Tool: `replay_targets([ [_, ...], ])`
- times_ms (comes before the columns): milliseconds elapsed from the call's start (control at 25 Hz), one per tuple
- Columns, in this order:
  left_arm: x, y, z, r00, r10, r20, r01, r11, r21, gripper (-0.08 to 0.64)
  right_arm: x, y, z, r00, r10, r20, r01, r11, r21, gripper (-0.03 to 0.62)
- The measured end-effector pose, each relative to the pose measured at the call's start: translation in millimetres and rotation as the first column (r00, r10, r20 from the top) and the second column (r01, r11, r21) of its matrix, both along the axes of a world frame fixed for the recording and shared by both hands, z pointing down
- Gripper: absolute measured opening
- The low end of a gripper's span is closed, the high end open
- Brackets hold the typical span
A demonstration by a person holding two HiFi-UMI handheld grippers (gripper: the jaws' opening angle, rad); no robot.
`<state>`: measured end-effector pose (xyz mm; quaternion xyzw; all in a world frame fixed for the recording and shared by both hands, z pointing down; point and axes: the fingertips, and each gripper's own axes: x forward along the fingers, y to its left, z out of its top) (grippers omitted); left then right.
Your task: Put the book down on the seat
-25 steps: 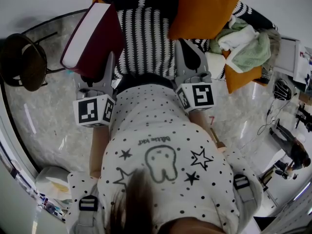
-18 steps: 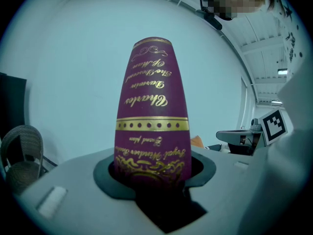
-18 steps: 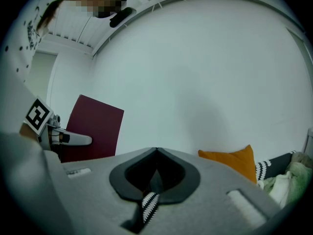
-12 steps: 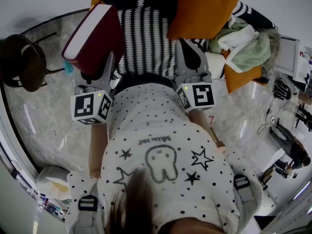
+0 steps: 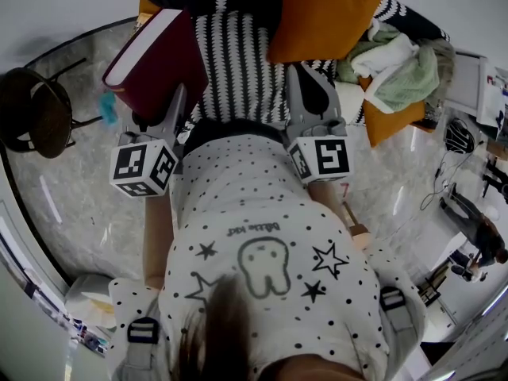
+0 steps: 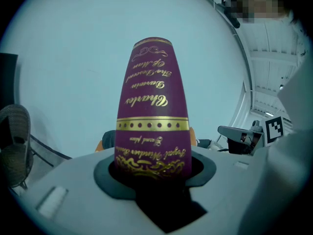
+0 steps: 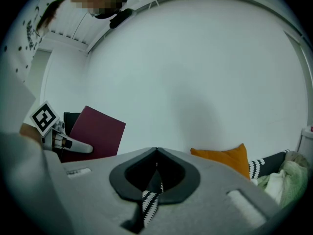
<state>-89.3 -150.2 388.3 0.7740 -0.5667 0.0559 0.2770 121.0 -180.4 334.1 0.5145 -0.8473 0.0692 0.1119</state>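
Note:
A thick maroon book (image 5: 151,62) with gold lettering on its spine (image 6: 151,111) stands tilted in the air, left of the striped seat (image 5: 238,70). My left gripper (image 5: 163,109) is shut on its lower end, its jaws pressing both covers (image 6: 151,168). The white page edge faces up and left. My right gripper (image 5: 311,94) hovers over the seat's front edge with its jaws meeting at the tips (image 7: 156,153) and nothing held. In the right gripper view the book (image 7: 95,133) shows at the left.
An orange cushion (image 5: 325,14) leans at the back of the seat. A heap of green and white clothes (image 5: 397,62) lies at its right, over another orange cushion (image 5: 397,121). A dark round stool (image 5: 36,113) stands on the marble floor to the left.
The left gripper has swung a little to the left and turned, taking the book with it. A small light-blue tag now shows beside the book's lower corner. The right gripper stays put.

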Motion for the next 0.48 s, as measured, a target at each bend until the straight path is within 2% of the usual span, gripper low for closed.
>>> replay_targets([
  [480,18,-30,48,0.996,0.067,-0.066,-0.076,0.987,-0.142,0.235,13,-19,9,0.999,0.042,-0.013,-0.043,0.998,-0.041,0.0],
])
